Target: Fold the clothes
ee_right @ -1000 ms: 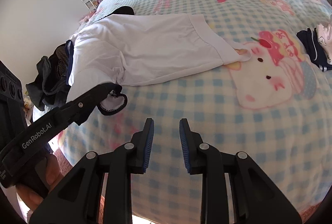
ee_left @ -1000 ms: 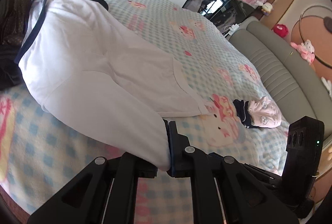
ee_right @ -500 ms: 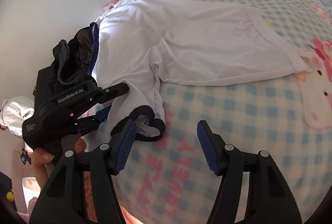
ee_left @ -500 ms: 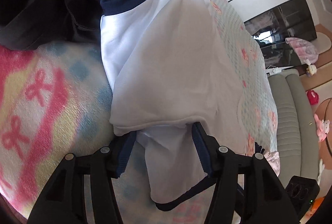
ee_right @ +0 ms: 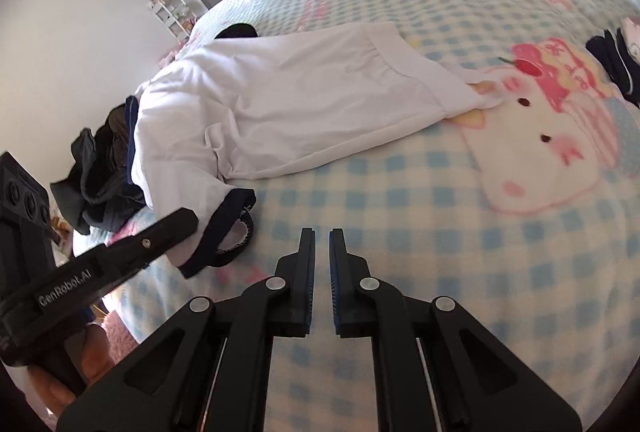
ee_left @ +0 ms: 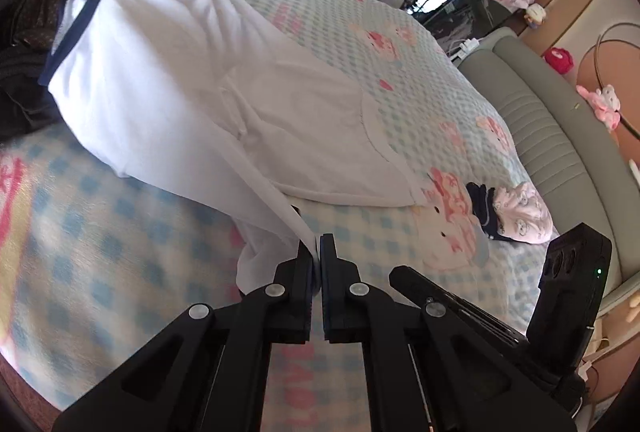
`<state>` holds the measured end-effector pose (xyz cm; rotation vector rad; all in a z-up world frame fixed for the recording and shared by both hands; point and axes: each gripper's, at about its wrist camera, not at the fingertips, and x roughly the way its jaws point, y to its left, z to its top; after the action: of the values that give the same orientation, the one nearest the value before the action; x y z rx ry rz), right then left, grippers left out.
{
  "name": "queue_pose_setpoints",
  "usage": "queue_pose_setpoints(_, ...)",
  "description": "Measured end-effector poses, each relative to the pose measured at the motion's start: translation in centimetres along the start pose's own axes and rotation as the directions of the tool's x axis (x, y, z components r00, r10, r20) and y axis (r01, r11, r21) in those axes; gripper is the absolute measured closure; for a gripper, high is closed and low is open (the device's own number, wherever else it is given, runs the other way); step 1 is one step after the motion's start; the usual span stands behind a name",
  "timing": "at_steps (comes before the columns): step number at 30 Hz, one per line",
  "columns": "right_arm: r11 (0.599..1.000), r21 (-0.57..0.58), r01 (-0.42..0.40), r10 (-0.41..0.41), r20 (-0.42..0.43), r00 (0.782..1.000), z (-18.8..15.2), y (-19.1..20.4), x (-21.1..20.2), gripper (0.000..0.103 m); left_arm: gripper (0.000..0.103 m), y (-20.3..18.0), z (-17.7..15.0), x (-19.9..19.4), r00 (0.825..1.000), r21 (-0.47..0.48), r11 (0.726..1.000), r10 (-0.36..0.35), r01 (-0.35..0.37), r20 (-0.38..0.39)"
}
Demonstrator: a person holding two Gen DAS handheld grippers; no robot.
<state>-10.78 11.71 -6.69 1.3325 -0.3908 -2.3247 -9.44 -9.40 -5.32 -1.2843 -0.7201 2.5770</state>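
Observation:
A white shirt (ee_left: 200,92) with navy trim lies spread on the checked blanket (ee_left: 100,252). My left gripper (ee_left: 319,252) has its jaws closing on the shirt's near sleeve (ee_left: 260,248), and white cloth is pinched between the pads. From the right wrist view the shirt (ee_right: 300,92) lies ahead on the left, and the left gripper (ee_right: 188,222) holds the sleeve beside its navy cuff (ee_right: 228,232). My right gripper (ee_right: 322,232) hovers over bare blanket (ee_right: 400,232) right of the cuff, its jaws closing to a narrow slit with nothing between them.
A pile of dark clothes (ee_left: 24,32) lies past the collar end (ee_right: 100,168). A small navy and pink garment (ee_left: 512,212) rests beyond the hem. A grey-green padded edge (ee_left: 560,136) borders the bed. A hand (ee_right: 52,392) holds the left gripper.
The left gripper let go of the cuff, opened wide near the shoulder, then came back and shut on the sleeve. The right gripper opened wide and closed again on nothing.

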Motion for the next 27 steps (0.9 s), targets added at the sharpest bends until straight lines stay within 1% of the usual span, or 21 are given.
queue_pose_setpoints(1, 1.0, 0.007, -0.022, 0.022, -0.007, 1.0, -0.1, -0.2, -0.5, 0.091, 0.1, -0.6, -0.3, 0.2, 1.0, 0.013, 1.0, -0.003, 0.003, -0.005)
queue_pose_setpoints(2, 0.999, 0.017, -0.045, 0.045, -0.012, 0.999, -0.2, -0.3, -0.9, 0.074, 0.099, -0.8, -0.6, 0.3, 1.0, 0.016, 1.0, 0.003, -0.003, -0.014)
queue_pose_setpoints(3, 0.997, 0.023, -0.072, 0.073, -0.018, 0.997, -0.4, -0.4, -1.2, 0.065, 0.099, -0.7, -0.7, 0.3, 1.0, 0.01, 1.0, 0.018, -0.017, -0.026)
queue_pose_setpoints(4, 0.995, 0.021, -0.102, 0.103, -0.031, 0.994, -0.7, -0.3, -1.4, 0.059, 0.097, -0.6, -0.8, 0.4, 0.999, 0.005, 0.999, 0.032, -0.032, -0.038)
queue_pose_setpoints(5, 0.992, 0.013, -0.125, 0.126, -0.05, 0.991, -0.8, 0.1, -1.3, 0.056, 0.096, 0.1, -0.8, 0.4, 0.998, -0.024, 0.999, 0.041, -0.042, -0.044)
queue_pose_setpoints(6, 0.99, 0.002, -0.143, 0.143, -0.07, 0.987, -1.1, 0.6, -1.3, 0.054, 0.089, 1.4, -0.6, 0.0, 0.999, -0.078, 0.996, 0.035, -0.038, -0.041)
queue_pose_setpoints(7, 0.987, -0.011, -0.159, 0.158, -0.086, 0.984, -1.2, 1.2, -1.1, 0.045, 0.069, 2.8, -0.3, -0.7, 0.999, -0.131, 0.991, 0.023, -0.027, -0.029)
queue_pose_setpoints(8, 0.984, -0.028, -0.174, 0.17, -0.099, 0.98, -1.3, 1.9, -0.7, 0.04, 0.057, 4.3, -0.2, -1.5, 1.0, -0.181, 0.983, 0.018, -0.019, -0.01)
queue_pose_setpoints(9, 0.981, -0.047, -0.186, 0.18, -0.112, 0.977, -1.4, 2.6, -0.3, 0.034, 0.05, 5.5, -0.1, -2.2, 1.0, -0.218, 0.976, 0.013, -0.01, 0.013)
queue_pose_setpoints(10, 0.978, -0.067, -0.196, 0.187, -0.126, 0.974, -1.3, 3.4, 0.4, 0.029, 0.05, 6.5, -0.1, -2.9, 0.999, -0.237, 0.971, 0.012, -0.003, 0.036)
queue_pose_setpoints(12, 0.968, -0.096, -0.23, 0.215, -0.149, 0.965, -1.0, 5.1, 1.9, 0.027, 0.046, 8.4, 0.1, -3.7, 0.998, -0.265, 0.964, 0.044, -0.029, 0.052)
queue_pose_setpoints(14, 0.959, -0.083, -0.27, 0.255, -0.162, 0.953, -0.4, 6.3, 3.9, 0.028, 0.045, 10.2, 0.4, -4.1, 0.995, -0.298, 0.953, 0.081, -0.06, 0.061)
queue_pose_setpoints(17, 0.977, -0.126, -0.175, 0.146, -0.208, 0.967, -0.2, 7.7, 7.5, 0.028, 0.036, 13.2, 1.1, -3.7, 0.994, -0.372, 0.928, 0.043, -0.003, 0.099)
queue_pose_setpoints(19, 0.979, -0.158, -0.13, 0.088, -0.246, 0.965, -0.4, 8.5, 9.7, 0.028, 0.032, 14.7, 1.9, -2.0, 0.995, -0.408, 0.912, -0.013, 0.053, 0.1)
queue_pose_setpoints(20, 0.979, -0.171, -0.112, 0.065, -0.259, 0.964, -0.6, 8.8, 10.6, 0.038, 0.032, 15.1, 2.5, -1.0, 0.996, -0.406, 0.912, -0.029, 0.062, 0.087)
queue_pose_setpoints(21, 0.978, -0.192, -0.086, 0.034, -0.26, 0.965, -0.8, 9.3, 11.1, 0.05, 0.034, 14.9, 3.2, 0.0, 0.997, -0.383, 0.923, -0.02, 0.046, 0.071)
queue_pose_setpoints(22, 0.973, -0.223, -0.057, 0.002, -0.24, 0.971, -0.7, 9.6, 11.1, 0.072, 0.044, 14.4, 3.8, 0.8, 0.999, -0.349, 0.937, 0.004, 0.014, 0.052)
queue_pose_setpoints(23, 0.967, -0.251, -0.037, -0.019, -0.214, 0.977, -0.5, 9.8, 10.8, 0.089, 0.058, 13.6, 4.5, 1.5, 0.999, -0.302, 0.953, 0.032, -0.02, 0.036)
queue_pose_setpoints(24, 0.963, -0.268, -0.012, -0.038, -0.183, 0.982, -0.2, 9.8, 10.3, 0.093, 0.085, 12.5, 5.1, 2.0, 0.998, -0.241, 0.969, 0.064, -0.056, 0.024)
queue_pose_setpoints(25, 0.962, -0.273, 0.017, -0.058, -0.145, 0.988, 0.3, 9.5, 9.4, 0.094, 0.094, 11.2, 5.5, 2.3, 0.996, -0.181, 0.98, 0.085, -0.079, 0.024)
queue_pose_setpoints(27, 0.957, -0.28, 0.075, -0.098, -0.068, 0.993, 1.2, 8.9, 7.6, 0.095, 0.095, 8.2, 5.9, 2.2, 0.994, -0.067, 0.993, 0.099, -0.096, 0.044)
